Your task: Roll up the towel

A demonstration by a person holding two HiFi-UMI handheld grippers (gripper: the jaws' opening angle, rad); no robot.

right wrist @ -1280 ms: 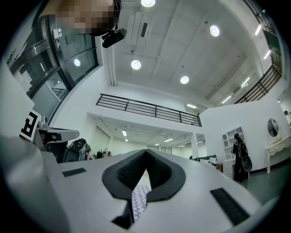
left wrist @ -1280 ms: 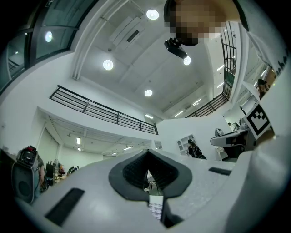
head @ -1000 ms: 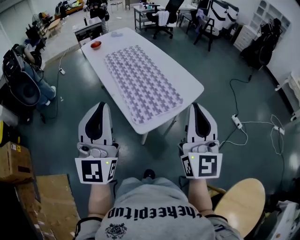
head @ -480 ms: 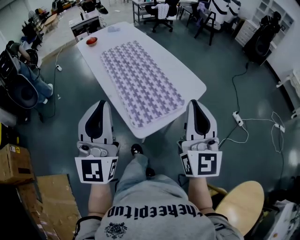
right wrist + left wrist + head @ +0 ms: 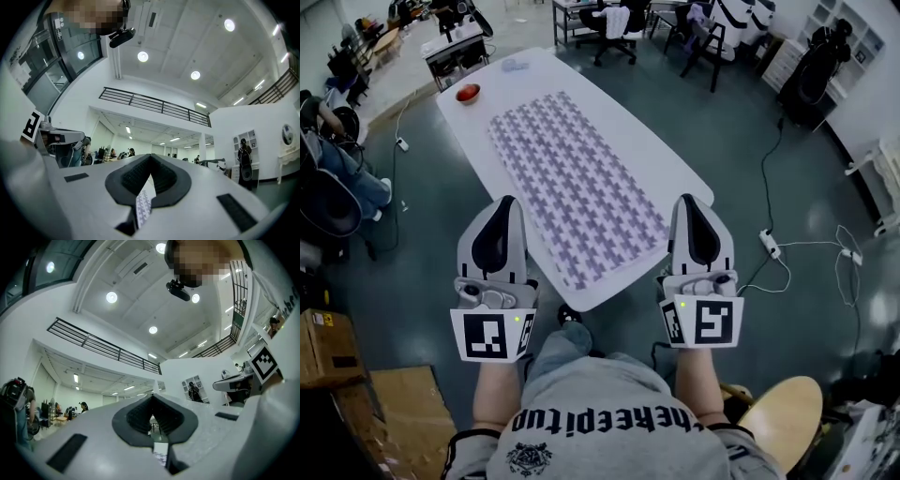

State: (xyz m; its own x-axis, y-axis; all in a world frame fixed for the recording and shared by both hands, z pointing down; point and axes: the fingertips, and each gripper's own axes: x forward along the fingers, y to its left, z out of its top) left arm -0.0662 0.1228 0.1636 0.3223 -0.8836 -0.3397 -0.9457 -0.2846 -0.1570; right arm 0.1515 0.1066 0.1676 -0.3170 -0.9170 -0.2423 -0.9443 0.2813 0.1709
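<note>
A purple-and-white patterned towel (image 5: 577, 183) lies spread flat along the white table (image 5: 667, 171), reaching almost to its near end. My left gripper (image 5: 508, 203) is shut and empty, held in the air in front of the table's near left edge. On the other side my right gripper (image 5: 691, 201) is also shut and empty, by the near right corner. In the left gripper view the dark pads (image 5: 140, 416) meet, with a sliver of towel (image 5: 161, 454) below them. The right gripper view shows closed pads (image 5: 136, 176) over a strip of towel (image 5: 144, 204).
A red bowl (image 5: 468, 93) and a small pale object (image 5: 516, 66) sit at the table's far end. Office chairs (image 5: 614, 28) stand beyond it. A power strip with cables (image 5: 766, 244) lies on the floor at right, a wooden stool (image 5: 780, 420) near right, cardboard boxes (image 5: 328, 347) near left.
The table and towel have come closer and lower in the head view as the person stepped toward them. Both grippers stay shut and keep their spacing.
</note>
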